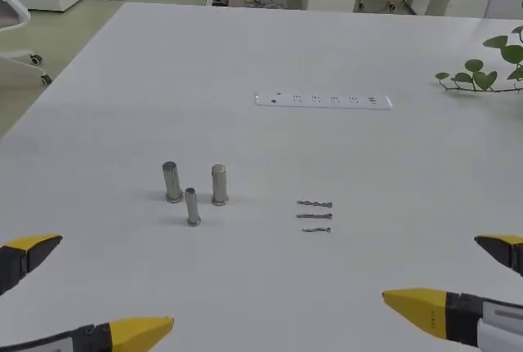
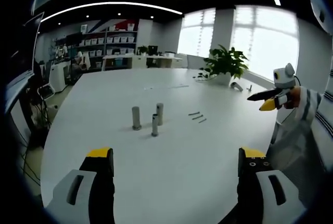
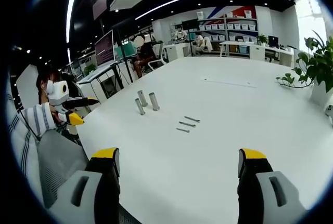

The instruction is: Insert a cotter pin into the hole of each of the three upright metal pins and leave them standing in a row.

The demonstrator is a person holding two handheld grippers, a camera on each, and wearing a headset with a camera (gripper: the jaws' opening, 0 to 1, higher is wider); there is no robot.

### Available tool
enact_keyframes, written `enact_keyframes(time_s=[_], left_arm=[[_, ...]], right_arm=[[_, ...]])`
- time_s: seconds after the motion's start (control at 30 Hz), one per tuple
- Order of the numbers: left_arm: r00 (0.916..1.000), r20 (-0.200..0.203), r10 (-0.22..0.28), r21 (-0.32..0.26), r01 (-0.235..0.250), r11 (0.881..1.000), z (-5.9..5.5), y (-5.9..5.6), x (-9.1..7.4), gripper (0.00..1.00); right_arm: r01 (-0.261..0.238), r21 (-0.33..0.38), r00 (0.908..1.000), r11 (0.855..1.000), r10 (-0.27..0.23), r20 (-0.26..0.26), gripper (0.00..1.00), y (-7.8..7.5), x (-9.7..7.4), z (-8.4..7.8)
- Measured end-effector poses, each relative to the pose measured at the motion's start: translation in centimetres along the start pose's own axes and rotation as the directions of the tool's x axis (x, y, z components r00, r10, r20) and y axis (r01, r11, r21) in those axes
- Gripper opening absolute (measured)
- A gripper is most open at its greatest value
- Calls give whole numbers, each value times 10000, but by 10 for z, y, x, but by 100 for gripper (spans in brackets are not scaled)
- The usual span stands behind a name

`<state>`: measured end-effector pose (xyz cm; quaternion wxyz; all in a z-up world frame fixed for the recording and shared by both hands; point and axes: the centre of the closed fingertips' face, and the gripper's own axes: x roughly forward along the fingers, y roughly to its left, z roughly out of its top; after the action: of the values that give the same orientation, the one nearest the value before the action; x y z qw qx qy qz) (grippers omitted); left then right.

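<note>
- The white table [image 1: 343, 50] is carrying all the work. A power strip [image 1: 324, 100] is lying well apart from the task pieces, at 12 o'clock from them.
- The left gripper [image 1: 115, 279] is hovering at the near edge with its jaws spread wide and gripping nothing. In its own view [image 2: 176, 154] the gap between the jaws is framing bare table.
- The right gripper [image 1: 430, 268] is likewise hanging released and unloaded, its jaws wide apart [image 3: 177, 154].
- The three metal pins [image 1: 192, 206] are standing upright in a close triangle, two behind and one in front. They are lying at 1 o'clock from the left gripper and well apart from it [image 2: 152, 117].
- The three cotter pins [image 1: 315, 216] are lying flat, stacked in parallel, at 3 o'clock from the metal pins. They are at 10 o'clock from the right gripper, clear of its jaws [image 3: 186, 124].
- Step in hand, as judged: the task is only opening, with no cotter pin seated. The next move is probably calling for the right gripper to descend on one thin cotter pin and pinch it finely off the table, while the left gripper is steadying a metal pin.
</note>
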<state>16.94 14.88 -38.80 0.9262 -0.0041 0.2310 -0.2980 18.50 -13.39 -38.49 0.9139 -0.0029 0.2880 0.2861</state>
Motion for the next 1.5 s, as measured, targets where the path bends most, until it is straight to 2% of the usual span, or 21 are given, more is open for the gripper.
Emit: enact_keyframes(time_s=[0.43, 0.6, 0.83, 0.93, 1.03, 1.3, 1.5], left_arm=[[9999, -152, 31, -106, -33, 9999, -1, 7, 2, 99], [9996, -287, 18, -40, -19, 10000, -1, 10, 2, 99], [9996, -269, 56, -37, -57, 10000, 3, 15, 1, 99], [9996, -287, 67, -37, -68, 10000, 4, 19, 1, 92], [9995, -312, 90, 2, -90, 10000, 5, 23, 3, 92], [9992, -389, 41, 289, -30, 9996, 14, 31, 16, 90], [9991, -404, -152, 490, 171, 9987, 20, 32, 31, 86]], right_arm=[[6, 24, 9997, 10000, -7, 255, 93, -2, 2, 14], [45, -11, 9997, 10000, -44, 225, 93, -3, 3, 15], [89, -18, 9998, 10000, -89, 192, 93, -5, 4, 16], [87, -41, 9998, 10000, -86, 165, 93, -5, 4, 16], [85, -68, 9999, 9999, -84, 94, 93, -5, 4, 15], [123, 34, 9999, 9999, -123, -50, 92, -6, 5, 9], [192, 93, 9998, 9998, -191, -77, 91, -7, 4, 7]])
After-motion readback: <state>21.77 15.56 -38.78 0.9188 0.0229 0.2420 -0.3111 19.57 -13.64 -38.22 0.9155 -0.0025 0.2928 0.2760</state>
